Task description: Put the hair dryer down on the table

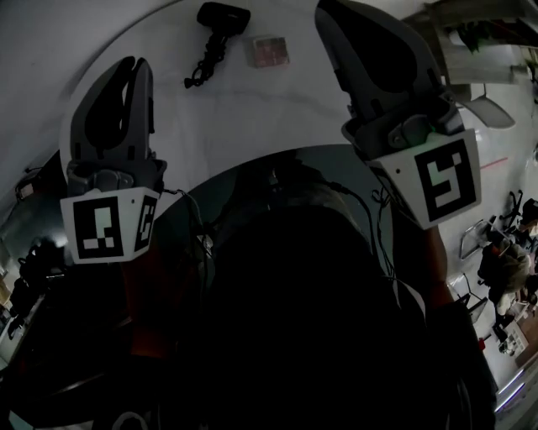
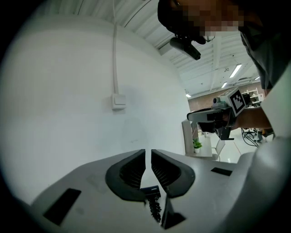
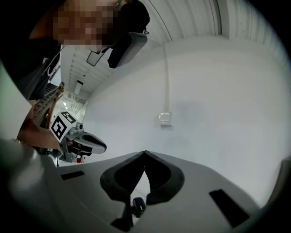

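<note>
While my left tongs [image 2: 148, 152] and right tongs [image 3: 144, 154] hung shut and empty, the black hair dryer [image 1: 222, 18] lay near the far edge of the white tabletop [image 1: 252, 109]; snagging its coiled cord [image 1: 202, 67] could drag it off.

The hair dryer [image 1: 220, 18], at 12 o'clock on the table [image 1: 252, 109], looks like matt black plastic, and its cord [image 1: 202, 65] is a dark, rubbery coil. The table is smooth, white and matt. The left gripper [image 2: 148, 152] and right gripper [image 3: 144, 154] have matt grey plastic shells with ribbed black pads [image 2: 132, 172].
</note>
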